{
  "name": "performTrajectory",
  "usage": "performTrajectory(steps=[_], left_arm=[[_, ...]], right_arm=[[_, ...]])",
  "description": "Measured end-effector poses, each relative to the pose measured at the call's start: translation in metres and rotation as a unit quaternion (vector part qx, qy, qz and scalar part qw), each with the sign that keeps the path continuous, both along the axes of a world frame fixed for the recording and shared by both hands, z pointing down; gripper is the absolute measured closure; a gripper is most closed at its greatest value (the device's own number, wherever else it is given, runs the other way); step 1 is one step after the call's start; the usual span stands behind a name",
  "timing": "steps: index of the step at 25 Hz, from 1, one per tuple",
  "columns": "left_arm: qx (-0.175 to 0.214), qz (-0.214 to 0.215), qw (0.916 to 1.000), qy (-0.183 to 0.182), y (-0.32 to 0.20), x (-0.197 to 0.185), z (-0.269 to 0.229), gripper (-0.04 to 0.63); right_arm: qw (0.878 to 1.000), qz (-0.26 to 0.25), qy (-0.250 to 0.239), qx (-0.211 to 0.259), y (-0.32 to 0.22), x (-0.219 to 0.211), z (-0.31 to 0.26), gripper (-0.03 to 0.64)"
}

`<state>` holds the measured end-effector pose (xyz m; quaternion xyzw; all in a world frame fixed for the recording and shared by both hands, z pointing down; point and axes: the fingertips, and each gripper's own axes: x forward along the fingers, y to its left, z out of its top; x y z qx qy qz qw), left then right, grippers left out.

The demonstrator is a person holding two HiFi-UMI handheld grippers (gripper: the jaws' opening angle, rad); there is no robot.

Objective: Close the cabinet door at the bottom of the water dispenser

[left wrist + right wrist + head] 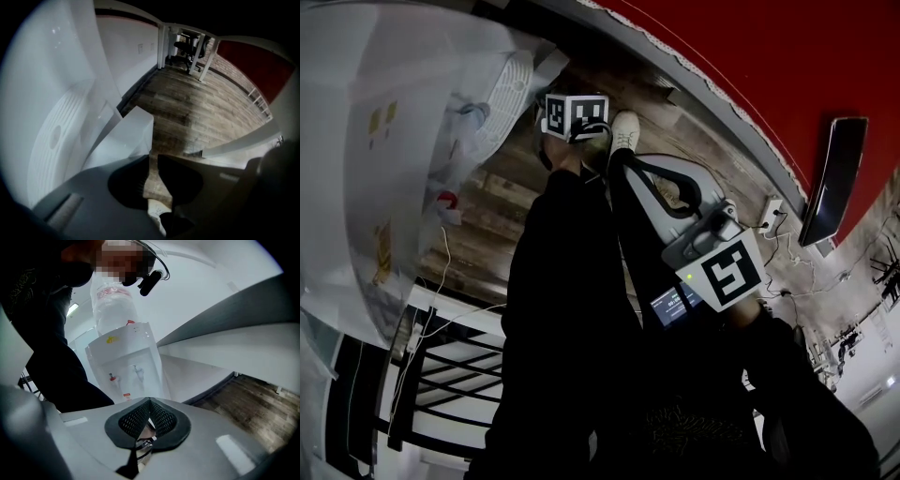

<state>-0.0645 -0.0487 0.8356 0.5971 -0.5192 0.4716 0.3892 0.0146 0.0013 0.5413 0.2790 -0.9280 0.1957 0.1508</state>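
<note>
The white water dispenser (384,159) stands at the left of the head view, and the right gripper view shows its two taps (124,373) and the bottle (112,301) on top. Low down, its cabinet door (511,89) swings out, ribbed inner face showing. My left gripper (575,114) hangs right beside that door and points steeply down. Seen along its jaws, the left gripper (152,164) is open by a narrow gap, only floor between them, the door's ribbed face (54,140) and white edge (133,131) close on the left. My right gripper (712,246) is held back from the dispenser, its tips (150,401) meeting, empty.
A person's dark trouser legs and white shoe (624,131) fill the middle, over wooden plank flooring (201,108). A power strip with cables (772,214) and a black flat panel (836,178) sit by the red wall at the right. A black rack (441,375) is at lower left.
</note>
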Motion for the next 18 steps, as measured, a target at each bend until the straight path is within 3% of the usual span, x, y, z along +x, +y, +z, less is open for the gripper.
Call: performTrajectory(steps=[3, 13, 18], left_arm=[[0.009, -0.035, 0.9993, 0.004, -0.009, -0.008, 0.0, 0.539], [0.04, -0.073, 0.9965, -0.004, -0.022, -0.02, 0.001, 0.549], [0.06, -0.09, 0.9922, 0.062, -0.023, -0.013, -0.011, 0.572]], right_arm=[[1.0, 0.002, -0.003, -0.002, 0.0, 0.001, 0.002, 0.618], [1.0, -0.003, -0.002, -0.01, -0.001, 0.003, 0.006, 0.618], [1.0, -0.011, 0.02, 0.005, -0.004, 0.003, 0.006, 0.617]])
